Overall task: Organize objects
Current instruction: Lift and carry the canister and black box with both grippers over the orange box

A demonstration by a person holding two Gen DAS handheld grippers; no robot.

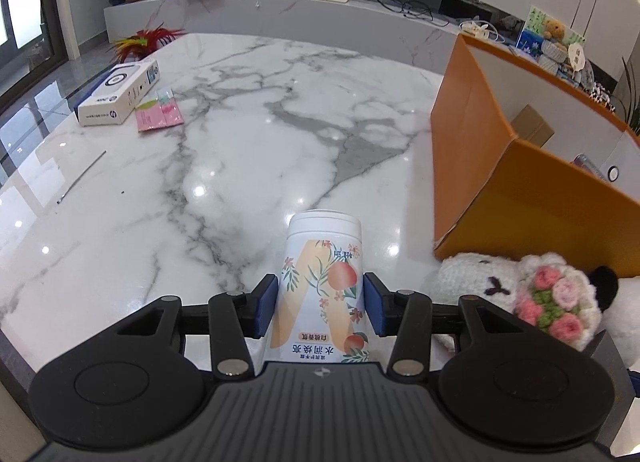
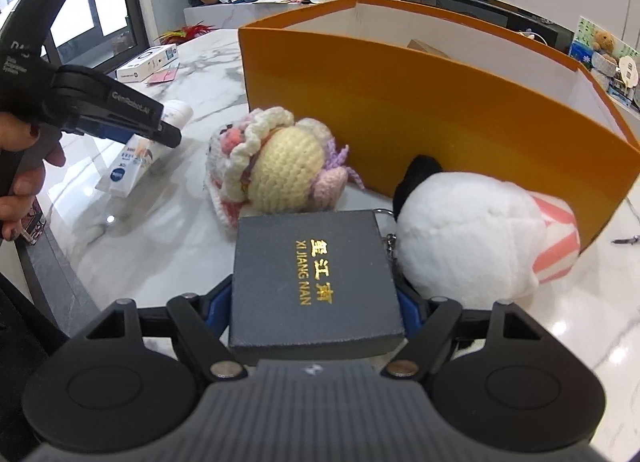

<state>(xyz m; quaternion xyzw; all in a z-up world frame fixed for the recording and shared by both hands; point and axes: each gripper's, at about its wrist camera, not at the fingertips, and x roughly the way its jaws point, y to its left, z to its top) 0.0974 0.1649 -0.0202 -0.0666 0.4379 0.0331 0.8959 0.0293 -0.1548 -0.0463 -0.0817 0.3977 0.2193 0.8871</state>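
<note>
Gripping tube (image 1: pixel 320 290) in left gripper (image 1: pixel 320 302), pads tight on both sides; right gripper (image 2: pixel 316 302) clamped on box (image 2: pixel 312 282). Lift clear, drop into orange bin (image 2: pixel 420 110).

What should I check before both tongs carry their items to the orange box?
1. Left tongs on the peach-print tube: pads sit against both sides; ok.
2. Right tongs on the dark XI JIANG NAN gift box: blue pads meet both side walls; ok.
3. Orange box open at the top: ok; a brown carton already lies inside.
4. Room left inside the orange box: cannot tell, most of the floor is hidden.
5. Path for the right tongs: not ok, the crochet doll and white plush lie between it and the box wall.
6. Tube lifted off the marble table: cannot tell.
</note>
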